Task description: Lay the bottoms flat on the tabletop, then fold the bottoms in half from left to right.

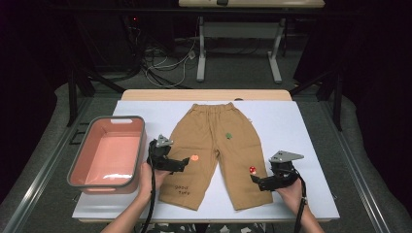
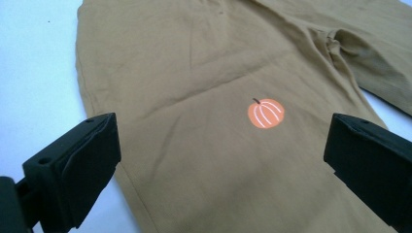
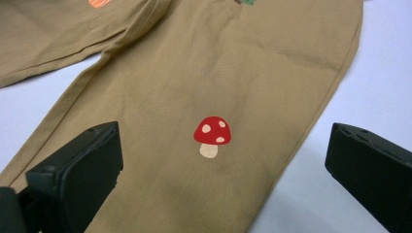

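Tan trousers (image 1: 214,150) flat, face up, mid table (image 1: 301,126), waistband toward far edge, hems toward near edge. Left gripper (image 1: 186,161) over left leg by pumpkin print (image 2: 266,113), jaws wide apart, holding nothing. Right gripper (image 1: 253,179) at right leg's outer side by mushroom print (image 3: 212,136), jaws wide apart too. Pink bin (image 1: 80,165) at left edge. Cloth likely light, soft, floppy, not fragile; best pinch at hems or side seams, thin layers may slip.

pink tub (image 1: 108,156) beside left gripper (image 1: 182,164), trousers (image 1: 214,145) lying flat
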### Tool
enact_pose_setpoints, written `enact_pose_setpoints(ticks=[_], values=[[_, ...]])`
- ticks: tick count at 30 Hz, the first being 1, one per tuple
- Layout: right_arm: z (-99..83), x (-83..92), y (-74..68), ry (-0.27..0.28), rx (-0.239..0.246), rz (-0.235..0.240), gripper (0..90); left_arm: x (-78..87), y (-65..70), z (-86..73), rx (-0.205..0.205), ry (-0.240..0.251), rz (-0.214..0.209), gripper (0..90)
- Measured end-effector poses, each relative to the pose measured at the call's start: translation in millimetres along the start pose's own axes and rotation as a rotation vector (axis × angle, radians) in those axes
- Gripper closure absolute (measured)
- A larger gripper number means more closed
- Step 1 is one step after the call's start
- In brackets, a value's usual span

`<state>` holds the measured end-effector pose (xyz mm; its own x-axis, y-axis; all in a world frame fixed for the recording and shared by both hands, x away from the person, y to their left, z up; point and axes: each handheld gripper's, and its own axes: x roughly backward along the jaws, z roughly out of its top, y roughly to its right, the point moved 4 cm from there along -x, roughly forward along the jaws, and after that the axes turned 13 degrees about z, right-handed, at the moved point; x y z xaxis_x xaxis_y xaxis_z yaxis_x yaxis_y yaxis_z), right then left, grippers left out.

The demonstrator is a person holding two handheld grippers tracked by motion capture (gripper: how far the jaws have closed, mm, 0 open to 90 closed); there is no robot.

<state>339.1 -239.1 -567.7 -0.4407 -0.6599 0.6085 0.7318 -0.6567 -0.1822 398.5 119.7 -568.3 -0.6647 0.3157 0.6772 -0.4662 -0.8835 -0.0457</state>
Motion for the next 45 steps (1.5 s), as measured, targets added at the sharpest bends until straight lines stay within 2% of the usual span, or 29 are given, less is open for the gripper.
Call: enact_pose_setpoints(ticks=[6,19,20,23,25,32,35,37,45], values=[[0.8,1.4,0.9,0.011,-0.002,-0.003,0.0,-8.7,-4.9,3.5,0.006,-0.005,0.018,0.1],[-0.2,1.5,1.5,0.003,-0.011,-0.002,0.0,-24.1,-15.4,7.9,0.052,-0.031,0.063,0.8],[-0.2,0.9,2.0,0.007,-0.008,-0.001,0.0,-24.7,-17.2,8.3,0.047,-0.032,0.076,1.5],[-0.8,0.1,1.7,-0.002,-0.018,0.005,0.0,-27.5,-20.5,9.2,0.064,-0.038,0.096,7.1],[-0.7,-0.8,1.9,-0.002,-0.005,0.004,0.0,-28.6,-22.7,9.6,0.075,-0.043,0.112,12.6],[-0.8,-1.4,1.6,-0.007,0.001,0.002,0.1,-36.8,-26.7,6.9,0.076,-0.081,0.15,25.5],[-0.4,-1.7,1.0,-0.002,0.005,0.007,0.2,-38.7,-29.0,5.9,0.07,-0.086,0.167,27.7],[-0.4,-1.8,0.7,-0.002,0.004,0.008,0.2,-39.9,-30.1,4.8,0.08,-0.094,0.176,29.3],[-1.1,-1.9,-0.3,-0.012,0.007,0.009,0.3,-39.5,-30.6,3.3,0.08,-0.072,0.196,37.2]])
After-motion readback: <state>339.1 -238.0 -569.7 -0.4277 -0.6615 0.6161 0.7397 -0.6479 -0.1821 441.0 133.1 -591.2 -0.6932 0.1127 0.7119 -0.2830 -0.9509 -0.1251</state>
